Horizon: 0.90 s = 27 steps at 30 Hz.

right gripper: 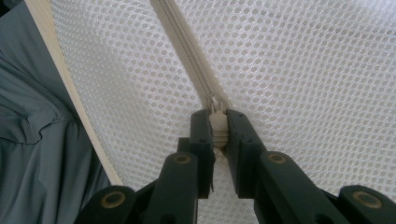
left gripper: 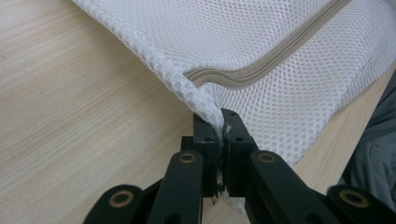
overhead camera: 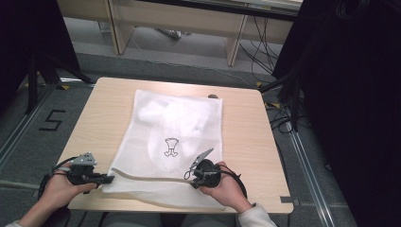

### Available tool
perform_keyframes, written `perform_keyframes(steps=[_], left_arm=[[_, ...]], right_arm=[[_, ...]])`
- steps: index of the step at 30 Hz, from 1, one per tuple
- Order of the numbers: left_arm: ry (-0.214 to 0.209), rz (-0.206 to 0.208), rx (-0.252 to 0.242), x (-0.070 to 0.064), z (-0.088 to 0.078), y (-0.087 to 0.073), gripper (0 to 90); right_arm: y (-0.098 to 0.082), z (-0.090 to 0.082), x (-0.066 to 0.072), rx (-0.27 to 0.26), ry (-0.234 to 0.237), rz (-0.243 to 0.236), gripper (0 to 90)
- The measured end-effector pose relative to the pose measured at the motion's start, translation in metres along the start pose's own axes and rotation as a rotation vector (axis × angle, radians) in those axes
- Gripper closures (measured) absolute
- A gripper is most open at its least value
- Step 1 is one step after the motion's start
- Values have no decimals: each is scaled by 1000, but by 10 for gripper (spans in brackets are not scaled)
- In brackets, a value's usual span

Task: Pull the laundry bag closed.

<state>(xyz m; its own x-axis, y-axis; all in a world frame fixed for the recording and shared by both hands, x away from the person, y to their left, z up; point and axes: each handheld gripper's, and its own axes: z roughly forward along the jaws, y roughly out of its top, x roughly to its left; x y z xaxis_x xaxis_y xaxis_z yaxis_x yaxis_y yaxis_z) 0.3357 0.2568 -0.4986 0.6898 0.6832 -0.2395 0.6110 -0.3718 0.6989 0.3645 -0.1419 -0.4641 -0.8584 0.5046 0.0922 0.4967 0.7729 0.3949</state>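
Observation:
A white mesh laundry bag (overhead camera: 175, 137) lies flat on the wooden table (overhead camera: 246, 142), with a white garment bearing a small black print (overhead camera: 171, 147) inside it. A beige zipper (overhead camera: 146, 177) runs along the bag's near edge. My left gripper (overhead camera: 109, 179) sits at the bag's near left corner and is shut on the mesh edge (left gripper: 205, 105) beside the zipper's end (left gripper: 243, 74). My right gripper (overhead camera: 193, 178) is shut on the zipper pull (right gripper: 217, 122), which sits pinched between its pads at the end of the zipper teeth (right gripper: 187, 51).
The table's near edge (overhead camera: 189, 208) runs just behind both hands, with grey trousers (right gripper: 42, 116) below it. Cables (overhead camera: 279, 118) trail on the floor to the right, and wooden furniture legs (overhead camera: 234, 42) stand beyond the far edge.

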Motion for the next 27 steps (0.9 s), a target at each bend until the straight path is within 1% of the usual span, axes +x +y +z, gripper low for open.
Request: perform_keyframes(steps=[7,9,13,14,23,24,25,26,27], left_arm=[[1,0,1,0,0,0,856],[0,-2,0,0,0,0,856],[0,-1,0,0,0,0,856],[-1,-1,-1,0,0,0,856],[0,-1,0,0,0,0,857],[1,-1,-1,0,0,0,856],[2,0,1,1,0,0,856],[-6,1,18,1,-1,1,856],[-7,1,18,1,-1,1,856]], right_arm=[[-4,-3,-2,-6,0,6,820],[-5,-4,-2,-1,1,21,820],[-7,-5,-3,-2,-6,12,820],[-7,-5,-3,2,-3,25,820],[-9,-6,-4,3,-3,24,820],[-9,-6,-5,1,-6,18,820],[-10,-6,-5,3,-8,20,820],[-10,-6,-5,6,-10,22,820],[-10,-6,-5,5,-2,27,820]])
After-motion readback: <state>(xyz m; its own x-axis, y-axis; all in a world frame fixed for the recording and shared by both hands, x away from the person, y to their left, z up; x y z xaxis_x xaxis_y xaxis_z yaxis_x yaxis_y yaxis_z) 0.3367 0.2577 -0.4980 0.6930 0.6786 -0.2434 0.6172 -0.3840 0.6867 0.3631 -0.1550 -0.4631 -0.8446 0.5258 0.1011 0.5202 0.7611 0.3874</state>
